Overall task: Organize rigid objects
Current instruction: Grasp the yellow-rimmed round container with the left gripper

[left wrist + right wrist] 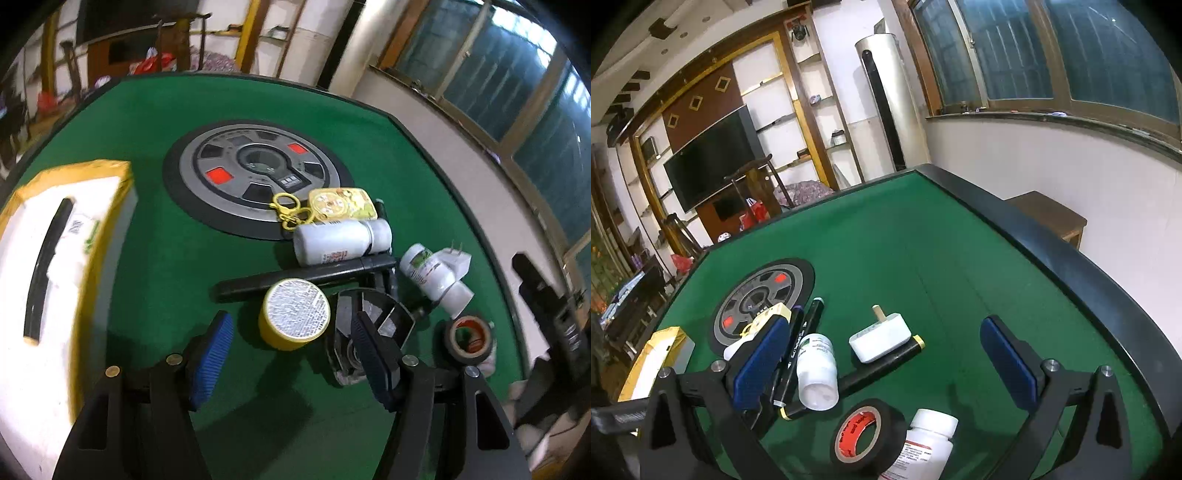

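My left gripper (291,358) stands apart, ribbed blue pads empty; squat yellow cylindrical tub (294,314) just at twelve o'clock on green felt table (155,258). My right gripper (886,369) is spread wide, empty; glossy black tape roll (868,435) at six o'clock beside a white plastic pill bottle (925,443).

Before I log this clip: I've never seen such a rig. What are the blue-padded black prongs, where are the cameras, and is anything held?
Each picture comes from a fisheye camera on a hand-held two-finger gripper, looking along its fingers. The left gripper and right gripper both stand open, holding nothing. On the green felt table lie a yellow round tin, white pill bottles, a black tape roll with red core, a white plug adapter, black marker pens and a yellow cartoon keychain. A white foam box sits left.
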Tool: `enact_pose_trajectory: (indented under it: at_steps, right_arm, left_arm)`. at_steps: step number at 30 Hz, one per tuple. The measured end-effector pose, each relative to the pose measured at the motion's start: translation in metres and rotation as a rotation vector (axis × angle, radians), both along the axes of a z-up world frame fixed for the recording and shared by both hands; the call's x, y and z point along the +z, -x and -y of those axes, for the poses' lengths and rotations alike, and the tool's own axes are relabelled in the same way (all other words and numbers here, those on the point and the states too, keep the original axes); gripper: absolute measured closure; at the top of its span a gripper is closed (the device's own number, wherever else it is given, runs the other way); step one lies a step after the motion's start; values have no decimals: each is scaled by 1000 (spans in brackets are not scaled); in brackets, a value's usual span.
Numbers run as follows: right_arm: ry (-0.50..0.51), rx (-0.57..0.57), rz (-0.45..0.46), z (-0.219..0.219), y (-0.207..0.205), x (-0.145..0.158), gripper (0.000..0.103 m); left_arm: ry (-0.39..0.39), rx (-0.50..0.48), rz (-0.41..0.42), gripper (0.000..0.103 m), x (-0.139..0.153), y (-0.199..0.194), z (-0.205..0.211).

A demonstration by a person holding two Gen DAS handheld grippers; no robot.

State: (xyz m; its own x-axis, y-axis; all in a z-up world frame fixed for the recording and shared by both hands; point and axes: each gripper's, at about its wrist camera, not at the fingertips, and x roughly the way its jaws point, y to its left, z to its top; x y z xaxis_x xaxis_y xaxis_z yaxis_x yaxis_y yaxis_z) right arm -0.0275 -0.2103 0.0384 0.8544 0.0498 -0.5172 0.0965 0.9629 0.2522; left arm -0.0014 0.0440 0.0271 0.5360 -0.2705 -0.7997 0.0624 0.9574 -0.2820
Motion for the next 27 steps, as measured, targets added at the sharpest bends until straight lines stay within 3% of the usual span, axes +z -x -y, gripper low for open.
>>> enact_pose_trajectory:
  at_steps: [7, 9, 11, 15, 18, 19, 20, 27]
  right_arm:
    - [-54, 41, -32, 5, -3, -6, 0]
    - [-65, 47, -41, 5, -3, -8, 0]
    - [-72, 46, -47, 6, -2, -8, 0]
    - [-81, 45, -61, 7, -4, -10, 0]
    - [-77, 41, -67, 6, -5, -12, 0]
    - [-74, 38, -69, 6, -5, -12, 0]
    - [-73, 35, -71, 6, -5, -12, 0]
    - [-107, 11, -85, 16, -8, -16, 0]
  left_arm:
    - [9, 11, -4, 34, -14, -10, -1]
    - [15, 2, 6, 37, -14, -11, -1]
    - [29, -9, 12, 47, -13, -13, -1]
    - [41, -4, 13, 48, -17, -20, 5]
    - [7, -11, 40, 51, -19, -20, 13]
    - [15, -10, 33, 59, -19, -20, 13]
    - [32, -9, 19, 60, -19, -20, 11]
    - [124, 6, 44, 60, 4, 6, -10]
